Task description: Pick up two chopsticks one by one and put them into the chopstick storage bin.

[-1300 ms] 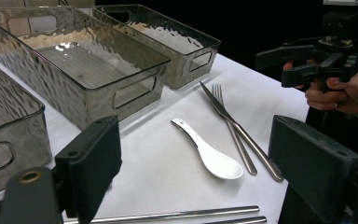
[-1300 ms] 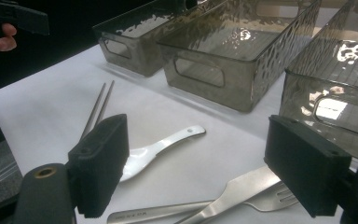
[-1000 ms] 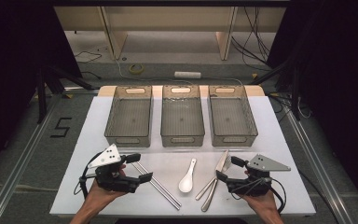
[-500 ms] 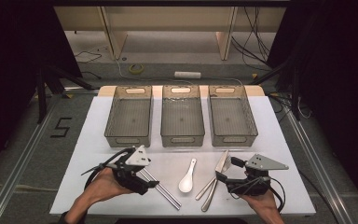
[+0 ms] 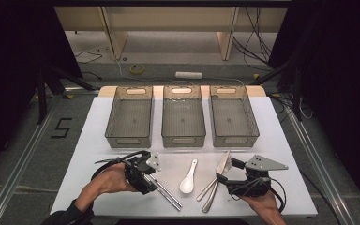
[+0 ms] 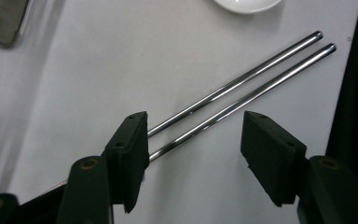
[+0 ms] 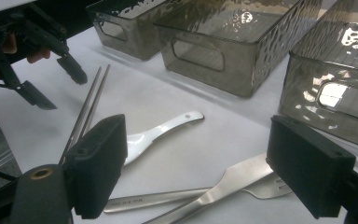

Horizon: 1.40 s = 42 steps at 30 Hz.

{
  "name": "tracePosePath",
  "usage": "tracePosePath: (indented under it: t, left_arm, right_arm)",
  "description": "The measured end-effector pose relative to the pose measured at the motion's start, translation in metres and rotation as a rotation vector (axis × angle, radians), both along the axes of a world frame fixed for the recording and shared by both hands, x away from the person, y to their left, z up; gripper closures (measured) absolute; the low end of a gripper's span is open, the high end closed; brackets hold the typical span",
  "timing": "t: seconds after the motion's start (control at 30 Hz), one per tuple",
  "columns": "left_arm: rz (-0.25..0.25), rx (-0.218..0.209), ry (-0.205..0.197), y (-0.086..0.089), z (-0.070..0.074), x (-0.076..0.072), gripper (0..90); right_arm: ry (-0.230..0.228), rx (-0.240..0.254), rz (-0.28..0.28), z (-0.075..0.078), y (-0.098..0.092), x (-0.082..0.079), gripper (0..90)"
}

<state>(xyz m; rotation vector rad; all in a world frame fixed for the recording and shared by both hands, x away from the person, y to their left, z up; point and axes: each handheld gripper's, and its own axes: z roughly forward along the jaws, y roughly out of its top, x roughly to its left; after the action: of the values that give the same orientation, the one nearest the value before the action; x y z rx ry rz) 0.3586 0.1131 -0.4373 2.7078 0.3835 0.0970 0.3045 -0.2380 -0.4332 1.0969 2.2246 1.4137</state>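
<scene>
Left gripper [image 6: 193, 147] just been closing, half-open astride pair of thin shiny steel chopsticks [image 6: 242, 91] lying flat on white desk [image 5: 122, 187], not pinched yet. Right gripper [image 7: 205, 172] wide open, empty, parked over steel fork [image 7: 233, 179].

A lab: dark curtains [image 5: 14, 56], floor cables [image 5: 258, 28], taped table [image 5: 281, 136].

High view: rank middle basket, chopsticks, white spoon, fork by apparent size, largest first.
1. middle basket: clearly largest.
2. chopsticks and fork: similar length as visible; the left gripper covers one end of the chopsticks, so no ranking between them.
3. white spoon: smallest.
</scene>
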Motion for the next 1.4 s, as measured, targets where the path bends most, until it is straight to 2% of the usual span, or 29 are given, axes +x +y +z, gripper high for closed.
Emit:
tracePosePath:
  t: [0.07,0.17,0.27,0.4,0.7,0.83,1.17,1.4]
  left_arm:
    - [0.002,0.015,0.005,0.003,-0.003,0.004,43.8]
    - [0.015,0.011,0.02,0.007,-0.009,0.009,45.2]
    - [0.004,0.022,0.023,0.008,-0.012,0.011,46.0]
    - [-0.047,0.061,0.01,0.006,-0.015,0.013,48.2]
    - [-0.079,0.095,0.016,0.003,-0.023,0.016,51.4]
    - [-0.1,0.104,0.019,0.001,-0.024,0.017,52.1]
    - [-0.113,0.126,0.036,0.0,-0.024,0.016,54.6]
    - [-0.127,0.166,0.04,-0.001,-0.024,0.014,55.0]
  right_arm:
    - [0.005,0.0,0.001,0.0,0.0,0.0,21.1]
    - [0.004,-0.004,0.003,-0.001,0.001,0.0,21.1]
    - [0.005,-0.005,0.007,-0.001,0.001,0.001,21.2]
    - [0.007,-0.007,0.008,-0.001,0.001,0.001,21.3]
    - [0.01,-0.011,0.013,-0.002,0.002,0.001,21.3]
    - [0.012,-0.014,0.012,-0.002,0.002,0.002,21.3]
    - [0.018,-0.017,0.013,-0.002,0.002,0.002,21.3]
    - [0.023,-0.02,0.017,-0.002,0.003,0.002,21.5]
